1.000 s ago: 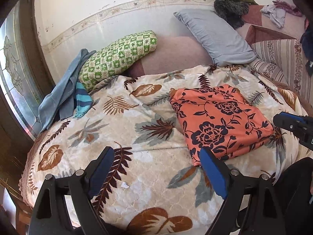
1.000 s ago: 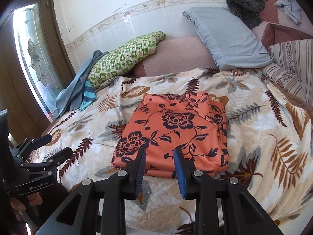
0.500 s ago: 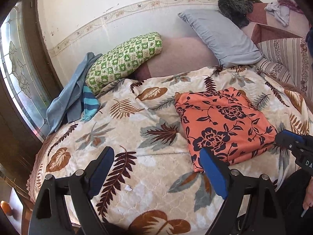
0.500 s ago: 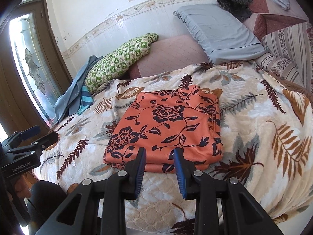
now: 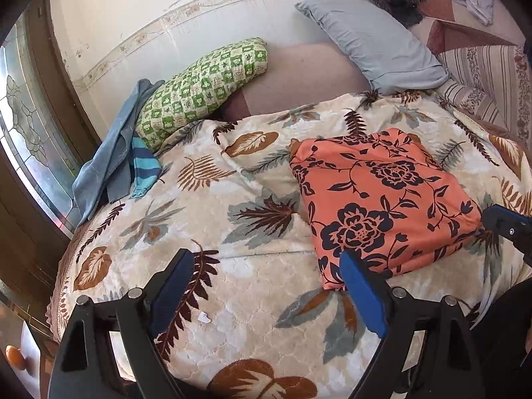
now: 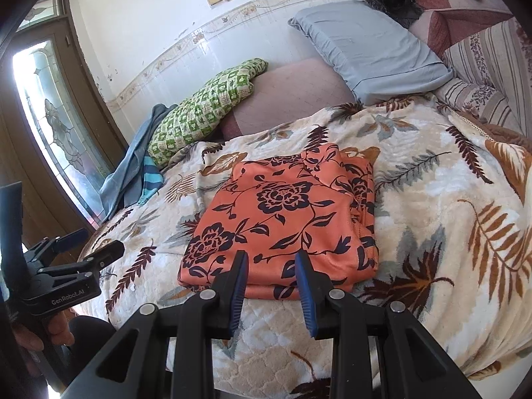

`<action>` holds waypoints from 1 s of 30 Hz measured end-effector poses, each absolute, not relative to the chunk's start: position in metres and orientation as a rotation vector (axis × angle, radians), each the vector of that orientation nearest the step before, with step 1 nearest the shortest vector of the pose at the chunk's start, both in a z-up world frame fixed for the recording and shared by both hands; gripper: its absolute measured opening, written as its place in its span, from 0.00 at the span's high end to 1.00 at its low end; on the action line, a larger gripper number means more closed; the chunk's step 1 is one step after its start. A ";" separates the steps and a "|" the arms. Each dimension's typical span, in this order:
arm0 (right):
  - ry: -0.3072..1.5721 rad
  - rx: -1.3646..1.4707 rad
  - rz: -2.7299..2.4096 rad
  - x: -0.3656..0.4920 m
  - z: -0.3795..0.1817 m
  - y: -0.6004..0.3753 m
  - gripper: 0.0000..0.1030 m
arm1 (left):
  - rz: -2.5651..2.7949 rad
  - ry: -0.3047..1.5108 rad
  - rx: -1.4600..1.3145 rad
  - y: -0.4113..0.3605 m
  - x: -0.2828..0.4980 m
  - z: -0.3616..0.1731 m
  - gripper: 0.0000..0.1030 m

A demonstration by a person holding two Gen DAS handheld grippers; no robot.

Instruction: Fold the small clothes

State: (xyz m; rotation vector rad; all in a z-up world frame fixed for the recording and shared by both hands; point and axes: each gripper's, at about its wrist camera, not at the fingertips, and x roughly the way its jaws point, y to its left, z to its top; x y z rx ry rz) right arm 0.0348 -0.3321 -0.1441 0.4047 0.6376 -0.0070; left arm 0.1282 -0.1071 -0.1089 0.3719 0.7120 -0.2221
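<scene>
One cream leaf-print plush blanket (image 6: 432,206) covers the bed under my fingers. The folded orange floral cloth (image 6: 286,219) lies just ahead of my right gripper (image 6: 271,282), fingers narrowly parted, empty. My left gripper (image 5: 266,294) gapes wide, empty, cloth beyond its right finger.

Cream plush blanket with brown leaf print (image 5: 252,286) covers bed. Green-white checked pillow (image 5: 202,89) leans beside grey-blue pillow (image 5: 369,40) at wall. Blue cloth (image 5: 109,156), striped turquoise cloth (image 5: 143,169) near stained-glass door (image 6: 56,123).

Bright daylight floods through the window (image 6: 56,126); sharp frames, fisheye-curved dark edges.
</scene>
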 end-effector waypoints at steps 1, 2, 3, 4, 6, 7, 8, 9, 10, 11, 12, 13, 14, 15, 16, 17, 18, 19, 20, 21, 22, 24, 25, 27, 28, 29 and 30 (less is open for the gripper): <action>0.640 0.413 -0.010 0.036 -0.145 -0.334 0.69 | -0.221 0.722 0.376 -0.108 0.130 -0.112 0.13; 0.642 0.419 -0.014 0.036 -0.146 -0.336 0.69 | -0.220 0.731 0.380 -0.110 0.131 -0.115 0.13; 0.642 0.424 -0.016 0.037 -0.146 -0.338 0.69 | -0.219 0.740 0.385 -0.111 0.132 -0.119 0.13; 0.643 0.427 -0.019 0.037 -0.147 -0.338 0.69 | -0.214 0.748 0.390 -0.112 0.133 -0.121 0.13; 0.646 0.434 -0.023 0.040 -0.148 -0.341 0.69 | -0.208 0.759 0.393 -0.112 0.135 -0.125 0.13; 0.648 0.437 -0.024 0.041 -0.148 -0.342 0.69 | -0.205 0.761 0.391 -0.112 0.136 -0.126 0.13; 0.650 0.441 -0.024 0.042 -0.149 -0.344 0.69 | -0.203 0.763 0.390 -0.112 0.137 -0.126 0.13; 0.651 0.445 -0.023 0.043 -0.149 -0.345 0.69 | -0.202 0.762 0.389 -0.112 0.137 -0.126 0.13; 0.651 0.448 -0.022 0.043 -0.149 -0.346 0.69 | -0.200 0.761 0.390 -0.112 0.138 -0.126 0.13; 0.651 0.450 -0.021 0.044 -0.150 -0.346 0.69 | -0.199 0.760 0.390 -0.112 0.138 -0.126 0.13; 0.651 0.453 -0.019 0.044 -0.150 -0.347 0.69 | -0.198 0.760 0.391 -0.112 0.139 -0.126 0.13; 0.652 0.455 -0.019 0.044 -0.150 -0.347 0.69 | -0.199 0.761 0.392 -0.112 0.139 -0.127 0.13; 0.654 0.455 -0.019 0.044 -0.150 -0.347 0.69 | -0.200 0.763 0.392 -0.111 0.140 -0.127 0.13; 0.655 0.455 -0.018 0.044 -0.150 -0.347 0.69 | -0.200 0.766 0.393 -0.111 0.141 -0.128 0.13; 0.655 0.455 -0.018 0.044 -0.150 -0.347 0.69 | -0.201 0.768 0.394 -0.111 0.141 -0.129 0.13; 0.653 0.455 -0.017 0.044 -0.150 -0.347 0.69 | -0.203 0.769 0.396 -0.112 0.141 -0.129 0.13; 0.651 0.457 -0.015 0.044 -0.150 -0.348 0.69 | -0.204 0.770 0.397 -0.112 0.142 -0.129 0.13; 0.650 0.461 -0.013 0.044 -0.150 -0.349 0.69 | -0.205 0.771 0.399 -0.112 0.142 -0.130 0.13; 0.648 0.469 -0.009 0.044 -0.150 -0.351 0.64 | -0.206 0.771 0.400 -0.112 0.143 -0.130 0.13; 0.645 0.481 -0.003 0.045 -0.150 -0.354 0.56 | -0.209 0.773 0.401 -0.112 0.145 -0.131 0.13; 0.637 0.504 0.003 0.046 -0.150 -0.359 0.30 | -0.217 0.780 0.398 -0.112 0.147 -0.132 0.13; 0.619 0.543 0.008 0.051 -0.149 -0.372 0.22 | -0.240 0.812 0.378 -0.112 0.157 -0.135 0.13; 0.618 0.551 -0.010 0.056 -0.149 -0.380 0.22 | -0.251 0.827 0.364 -0.112 0.163 -0.136 0.13; 0.640 0.604 -0.020 0.070 -0.154 -0.401 0.22 | -0.280 0.860 0.336 -0.112 0.176 -0.137 0.13; 0.656 0.654 -0.009 0.077 -0.159 -0.414 0.22 | -0.289 0.879 0.324 -0.113 0.183 -0.138 0.13; 0.673 0.706 -0.006 0.084 -0.166 -0.427 0.22 | -0.293 0.892 0.316 -0.114 0.189 -0.138 0.13; 0.694 0.759 -0.006 0.090 -0.174 -0.440 0.22 | -0.299 0.900 0.310 -0.116 0.195 -0.138 0.13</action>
